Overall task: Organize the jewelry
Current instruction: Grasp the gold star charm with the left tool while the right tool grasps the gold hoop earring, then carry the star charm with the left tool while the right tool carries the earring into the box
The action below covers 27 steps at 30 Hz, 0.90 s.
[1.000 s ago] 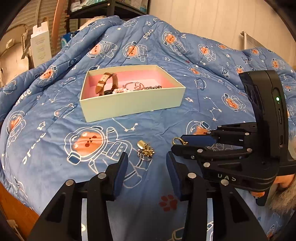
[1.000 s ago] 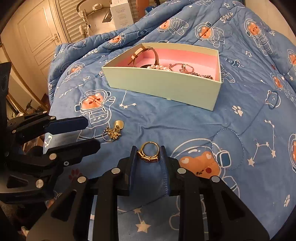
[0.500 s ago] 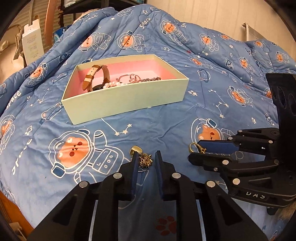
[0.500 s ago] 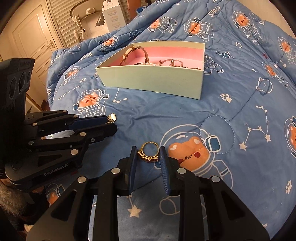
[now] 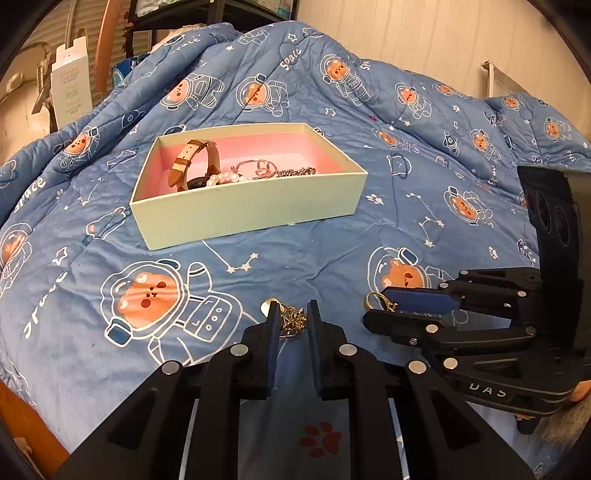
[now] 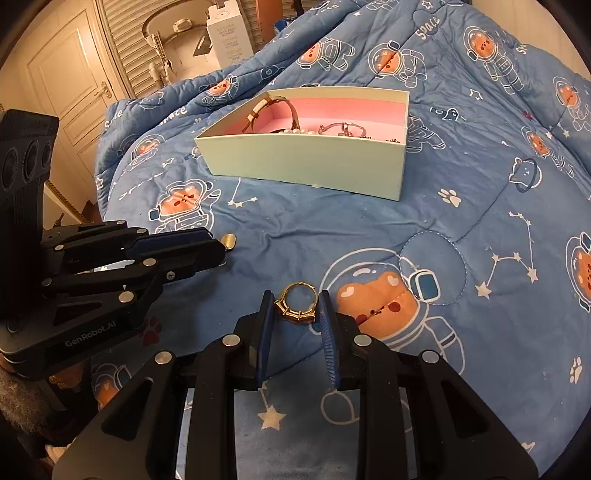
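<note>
Blue astronaut-bear quilt, white carton behind it, panelled door at left

We see our two handheld tools alike: the left gripper and right gripper are matte black linkage frames studded with round silver screws, tipped with dark blue pads, one marked "GenRobot.AI", each carrying a black camera block.

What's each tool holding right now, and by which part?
Right tool pinches the gold ring across the band's outer sides. Left tool has just closed on the gold chain cluster.
</note>
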Each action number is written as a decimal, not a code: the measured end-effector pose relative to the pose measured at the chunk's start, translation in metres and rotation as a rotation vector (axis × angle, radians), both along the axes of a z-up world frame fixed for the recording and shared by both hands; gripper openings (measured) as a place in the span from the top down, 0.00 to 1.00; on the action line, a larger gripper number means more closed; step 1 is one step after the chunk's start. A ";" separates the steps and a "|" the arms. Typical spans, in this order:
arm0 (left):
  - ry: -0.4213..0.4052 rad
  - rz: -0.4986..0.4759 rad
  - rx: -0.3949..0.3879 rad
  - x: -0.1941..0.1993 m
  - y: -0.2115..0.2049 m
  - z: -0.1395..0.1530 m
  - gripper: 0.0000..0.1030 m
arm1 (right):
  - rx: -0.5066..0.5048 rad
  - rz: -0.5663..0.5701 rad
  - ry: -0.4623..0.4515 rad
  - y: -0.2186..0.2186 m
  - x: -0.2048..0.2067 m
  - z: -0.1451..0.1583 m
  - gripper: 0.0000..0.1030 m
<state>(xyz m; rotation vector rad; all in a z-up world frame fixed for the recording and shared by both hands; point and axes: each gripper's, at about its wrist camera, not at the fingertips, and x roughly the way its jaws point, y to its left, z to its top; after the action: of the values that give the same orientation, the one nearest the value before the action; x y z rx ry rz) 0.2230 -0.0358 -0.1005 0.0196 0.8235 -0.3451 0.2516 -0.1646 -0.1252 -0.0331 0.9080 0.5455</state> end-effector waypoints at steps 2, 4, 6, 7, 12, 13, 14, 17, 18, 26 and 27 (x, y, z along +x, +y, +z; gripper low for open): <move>-0.014 0.000 -0.021 -0.005 0.002 0.006 0.86 | 0.009 0.004 -0.009 -0.001 -0.002 0.003 0.76; -0.024 0.003 -0.028 -0.010 0.004 0.010 0.86 | 0.014 0.006 -0.018 -0.001 -0.004 0.006 0.76; -0.037 0.004 -0.040 -0.013 0.006 0.016 0.86 | 0.028 0.009 -0.024 -0.002 -0.006 0.009 0.76; -0.043 0.005 -0.047 -0.015 0.008 0.019 0.86 | 0.036 0.012 -0.028 -0.002 -0.006 0.012 0.76; -0.074 0.007 -0.059 -0.016 0.012 0.034 0.86 | 0.072 0.027 -0.049 -0.001 -0.004 0.026 0.76; -0.079 0.005 -0.063 -0.015 0.013 0.037 0.86 | 0.078 0.030 -0.055 -0.001 -0.003 0.030 0.76; -0.084 0.004 -0.068 -0.014 0.013 0.040 0.86 | 0.082 0.034 -0.061 0.000 -0.002 0.033 0.76; -0.102 -0.005 -0.068 -0.009 0.013 0.049 0.86 | 0.078 0.048 -0.086 0.004 0.002 0.042 0.76; -0.108 -0.011 -0.064 -0.007 0.012 0.052 0.86 | 0.077 0.054 -0.094 0.005 0.004 0.045 0.76; -0.125 -0.022 -0.043 0.017 0.012 0.062 0.86 | 0.054 0.086 -0.148 0.013 0.025 0.063 0.76; -0.123 -0.018 -0.047 0.021 0.014 0.063 0.86 | 0.050 0.088 -0.155 0.014 0.029 0.066 0.76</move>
<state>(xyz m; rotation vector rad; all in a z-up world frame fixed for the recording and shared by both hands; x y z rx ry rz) 0.2445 -0.0223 -0.0374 0.0044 0.6933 -0.3759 0.2803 -0.1507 -0.0597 -0.0694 0.7440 0.6386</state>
